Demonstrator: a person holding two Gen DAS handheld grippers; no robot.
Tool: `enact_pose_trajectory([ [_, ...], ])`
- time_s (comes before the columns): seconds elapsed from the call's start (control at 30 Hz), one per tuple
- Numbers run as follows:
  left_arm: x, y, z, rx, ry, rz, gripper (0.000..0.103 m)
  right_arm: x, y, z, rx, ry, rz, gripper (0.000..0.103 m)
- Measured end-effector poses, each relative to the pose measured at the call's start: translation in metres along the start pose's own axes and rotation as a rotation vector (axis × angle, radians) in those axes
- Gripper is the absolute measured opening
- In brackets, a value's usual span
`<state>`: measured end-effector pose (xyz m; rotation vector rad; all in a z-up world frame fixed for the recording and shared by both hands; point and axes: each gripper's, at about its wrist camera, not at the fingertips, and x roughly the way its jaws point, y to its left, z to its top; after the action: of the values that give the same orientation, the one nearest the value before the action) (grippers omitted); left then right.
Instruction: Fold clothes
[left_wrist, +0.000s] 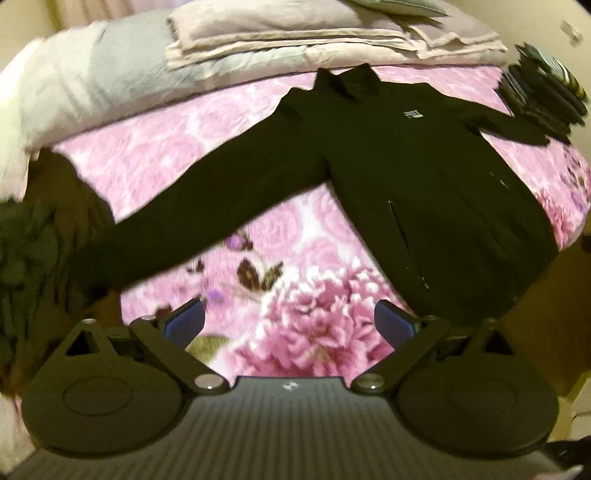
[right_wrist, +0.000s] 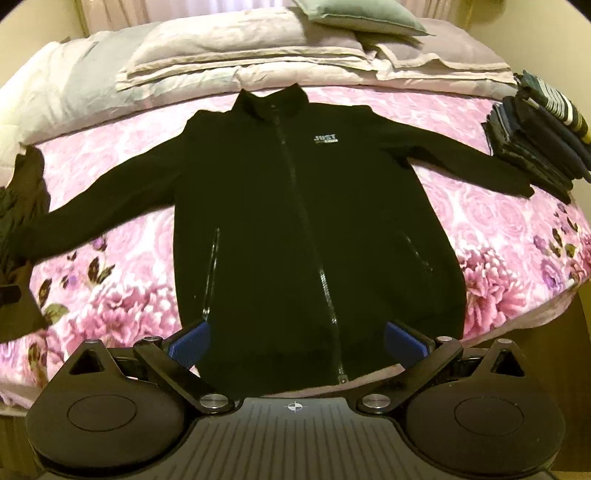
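A black zip-up jacket (right_wrist: 288, 221) lies flat, front up, on the pink floral bedspread (right_wrist: 122, 295), both sleeves spread wide and its collar toward the headboard. In the left wrist view the jacket (left_wrist: 406, 177) sits up and to the right, its long left sleeve (left_wrist: 177, 218) running down toward the bed's left side. My left gripper (left_wrist: 290, 325) is open above bare bedspread, short of that sleeve. My right gripper (right_wrist: 297, 341) is open over the jacket's hem, a blue pad (right_wrist: 190, 345) on each side of the zipper, holding nothing.
A stack of folded dark clothes (right_wrist: 539, 144) sits at the bed's right edge, by the right sleeve's cuff. Dark unfolded garments (right_wrist: 18, 240) are heaped at the left edge. Folded pale bedding (right_wrist: 258, 55) and a grey-green pillow (right_wrist: 362, 16) lie at the head.
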<state>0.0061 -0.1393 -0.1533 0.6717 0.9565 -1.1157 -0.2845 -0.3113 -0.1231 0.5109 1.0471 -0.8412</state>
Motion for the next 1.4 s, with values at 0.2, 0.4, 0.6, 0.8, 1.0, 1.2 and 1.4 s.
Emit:
enact_pose_trajectory([
  [0.2,-0.009,-0.010,-0.016,0.033,0.020,0.075,0.096,-0.003,-0.001,-0.008,-0.018,0.003,0.016,0.103],
  [0.4,-0.014,-0.010,-0.028,0.046,0.046,0.143,0.096,-0.003,0.001,-0.009,-0.025,0.002,0.026,0.103],
  [0.6,-0.028,0.003,-0.042,0.001,0.048,0.191,0.096,-0.001,0.019,-0.002,-0.090,-0.033,0.073,0.103],
  [0.8,-0.047,0.037,-0.070,-0.114,0.056,0.243,0.096,0.007,0.070,0.009,-0.230,-0.075,0.214,0.103],
  [1.0,-0.050,0.095,-0.078,-0.138,0.071,0.309,0.096,0.016,0.157,0.023,-0.465,-0.189,0.373,0.103],
  [1.2,-0.027,0.162,-0.064,-0.093,0.056,0.333,0.096,0.058,0.278,0.034,-0.719,-0.267,0.392,0.102],
  [1.4,0.018,0.221,-0.052,-0.041,0.037,0.322,0.096,0.138,0.391,0.039,-0.892,-0.251,0.468,0.086],
])
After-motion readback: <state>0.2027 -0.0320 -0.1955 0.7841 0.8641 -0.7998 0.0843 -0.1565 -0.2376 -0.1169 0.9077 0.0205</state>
